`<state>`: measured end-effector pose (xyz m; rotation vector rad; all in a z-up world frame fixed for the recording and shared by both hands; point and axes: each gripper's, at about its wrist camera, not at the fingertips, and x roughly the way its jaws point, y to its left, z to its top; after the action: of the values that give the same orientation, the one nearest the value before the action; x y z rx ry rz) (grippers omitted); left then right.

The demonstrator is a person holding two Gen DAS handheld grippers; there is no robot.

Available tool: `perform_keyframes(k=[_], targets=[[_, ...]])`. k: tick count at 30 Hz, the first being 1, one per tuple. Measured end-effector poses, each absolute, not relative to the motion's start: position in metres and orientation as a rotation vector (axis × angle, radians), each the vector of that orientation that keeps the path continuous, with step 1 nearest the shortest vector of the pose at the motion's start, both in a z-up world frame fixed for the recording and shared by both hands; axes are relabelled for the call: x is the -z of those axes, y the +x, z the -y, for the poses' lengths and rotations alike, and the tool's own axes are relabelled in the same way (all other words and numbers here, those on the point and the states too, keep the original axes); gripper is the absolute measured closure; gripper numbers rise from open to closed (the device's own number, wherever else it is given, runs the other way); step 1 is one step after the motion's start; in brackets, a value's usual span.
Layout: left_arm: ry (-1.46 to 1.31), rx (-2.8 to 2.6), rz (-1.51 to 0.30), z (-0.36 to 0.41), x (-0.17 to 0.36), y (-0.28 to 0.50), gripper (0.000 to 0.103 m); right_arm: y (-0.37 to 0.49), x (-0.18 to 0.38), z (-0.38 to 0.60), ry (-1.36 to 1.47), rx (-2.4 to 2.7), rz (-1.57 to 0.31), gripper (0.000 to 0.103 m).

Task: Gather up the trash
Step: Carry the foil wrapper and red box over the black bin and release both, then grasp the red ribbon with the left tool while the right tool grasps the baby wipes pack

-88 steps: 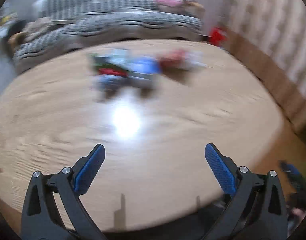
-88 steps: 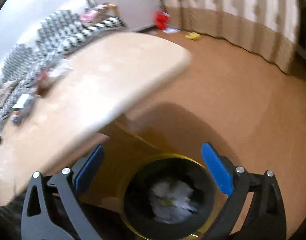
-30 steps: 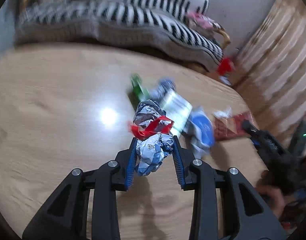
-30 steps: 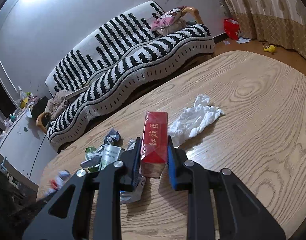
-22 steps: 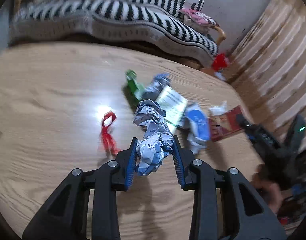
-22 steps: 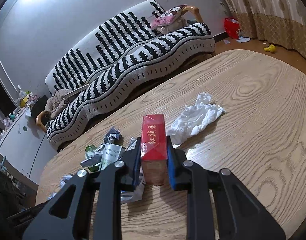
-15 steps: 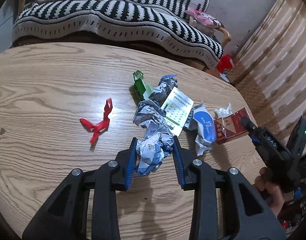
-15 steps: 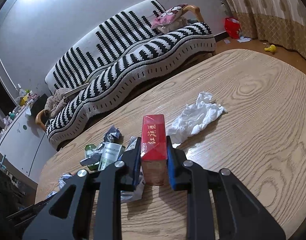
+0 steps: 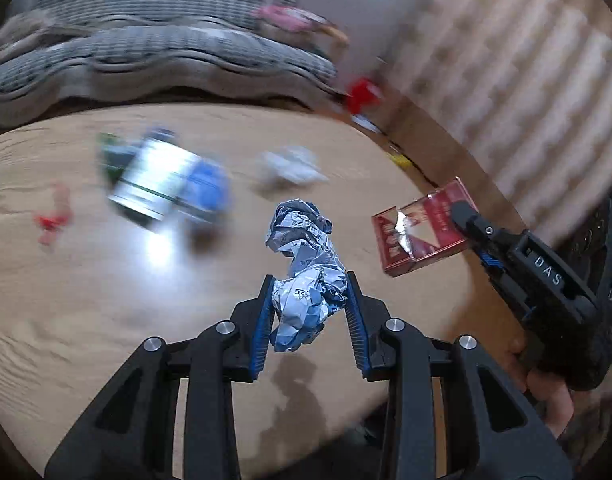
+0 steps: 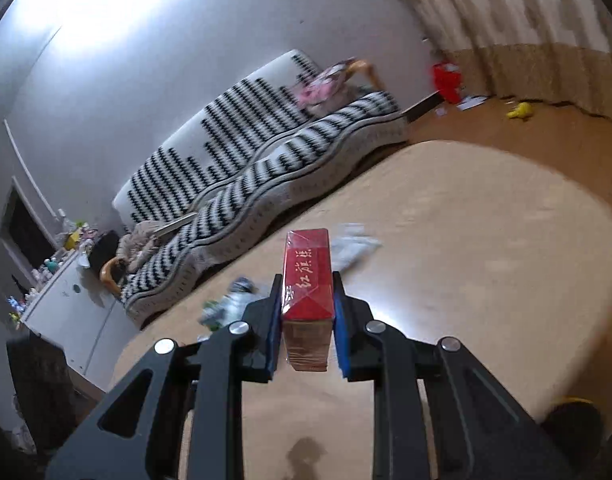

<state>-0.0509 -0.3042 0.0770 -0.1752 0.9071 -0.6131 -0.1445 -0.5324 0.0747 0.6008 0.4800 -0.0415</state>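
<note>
We have both tongs closed on trash above the round wooden table (image 9: 106, 320). Our left gripper (image 9: 309, 312) has its blue pads (image 9: 262, 328) pressed on a crumpled silver-and-blue wrapper (image 9: 304, 268), which sticks up out of the jaws clear of the tabletop; small dark print shows on its foil, too creased for us to read. Our right gripper (image 10: 305, 312) is clamped nearly all the way together on a red cigarette pack (image 10: 307, 280), held upright with its narrow side toward the camera. Gold Chinese characters run down that side. In the left wrist view the same pack (image 9: 418, 232) shows its torn-open top, silver foil lining exposed; whether anything is inside we cannot tell. The black body of the right gripper (image 9: 462, 220) there carries the white letters "DAS", and a hand (image 9: 546, 392) grips it at the right edge.

Left on the table, all blurred: a white crumpled tissue (image 9: 292, 166), a heap of blue, white and green packaging (image 9: 166, 184), and a red scrap (image 9: 52, 216) apart to the left. A dark bin rim with a yellow edge (image 10: 572, 410) peeks from under the table's near edge; its contents are hidden
</note>
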Motion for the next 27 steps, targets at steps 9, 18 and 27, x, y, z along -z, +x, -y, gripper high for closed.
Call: perform_keyframes(k=[9, 18, 27], targets=[[0.049, 0.914, -1.287, 0.466, 0.033, -0.166, 0.070, -0.331, 0.033, 0.642, 0.713, 0.332, -0.725, 0.081], [0.195, 0.925, -1.342, 0.501, 0.064, -0.197, 0.069, -0.353, 0.077, 0.653, 0.779, 0.360, -0.798, 0.081], [0.268, 0.858, -1.142, 0.466, 0.023, -0.175, 0.009, -0.348, 0.067, 0.662, 0.780, 0.427, -0.787, 0.007]])
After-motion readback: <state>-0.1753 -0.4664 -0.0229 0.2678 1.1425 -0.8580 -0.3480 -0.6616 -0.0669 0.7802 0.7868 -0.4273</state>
